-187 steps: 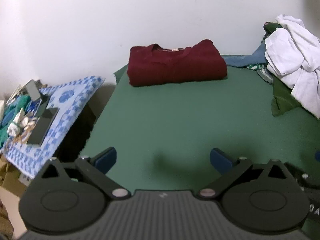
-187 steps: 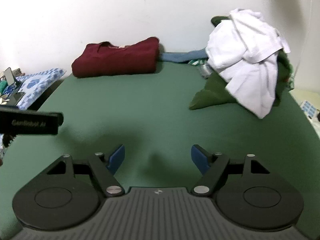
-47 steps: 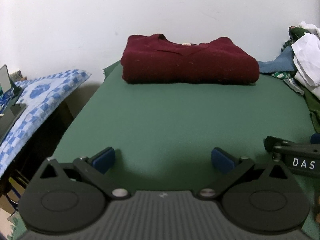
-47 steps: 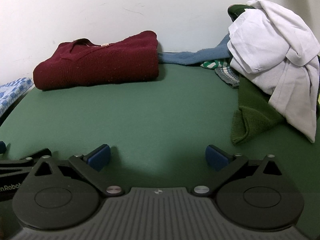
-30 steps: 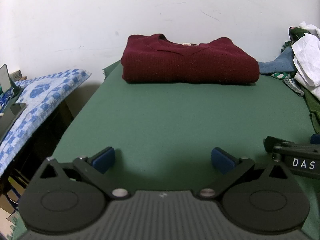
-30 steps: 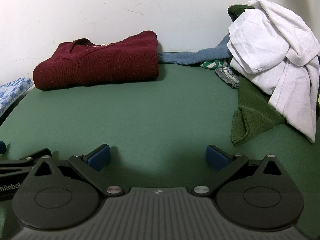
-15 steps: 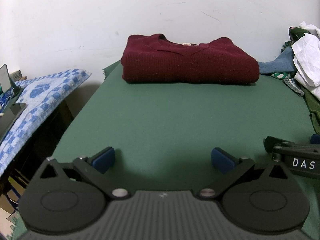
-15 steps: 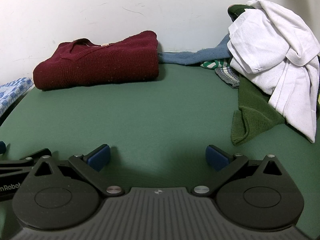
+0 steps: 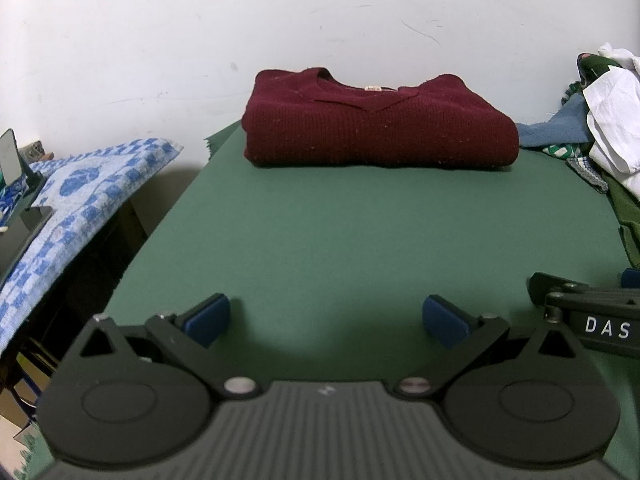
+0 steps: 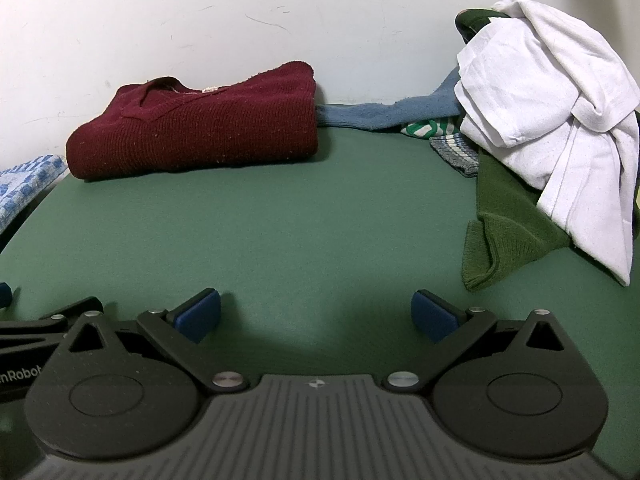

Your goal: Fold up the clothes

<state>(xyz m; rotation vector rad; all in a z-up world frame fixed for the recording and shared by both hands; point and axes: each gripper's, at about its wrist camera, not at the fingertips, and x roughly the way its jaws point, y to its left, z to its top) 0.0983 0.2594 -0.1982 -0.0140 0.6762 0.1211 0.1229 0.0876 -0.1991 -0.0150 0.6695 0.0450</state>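
A folded dark red sweater (image 9: 376,132) (image 10: 200,132) lies at the far end of the green table (image 9: 360,240) (image 10: 300,220), against the wall. At the back right sits a heap of unfolded clothes: a white garment (image 10: 552,120) on top, a green knit (image 10: 504,232) under it, a blue piece (image 10: 384,114) trailing toward the sweater. My left gripper (image 9: 326,318) hangs low over the near table, open and empty. My right gripper (image 10: 316,314) is beside it, also open and empty, well short of the heap.
A blue and white checked cloth (image 9: 80,200) covers a lower surface left of the table, with dark devices (image 9: 16,172) on it. A dark gap (image 9: 112,248) runs between that surface and the table's left edge. White wall behind.
Both grippers came forward and lower toward the sweater since the oldest frames. Nothing has visibly moved over the last second and a half.
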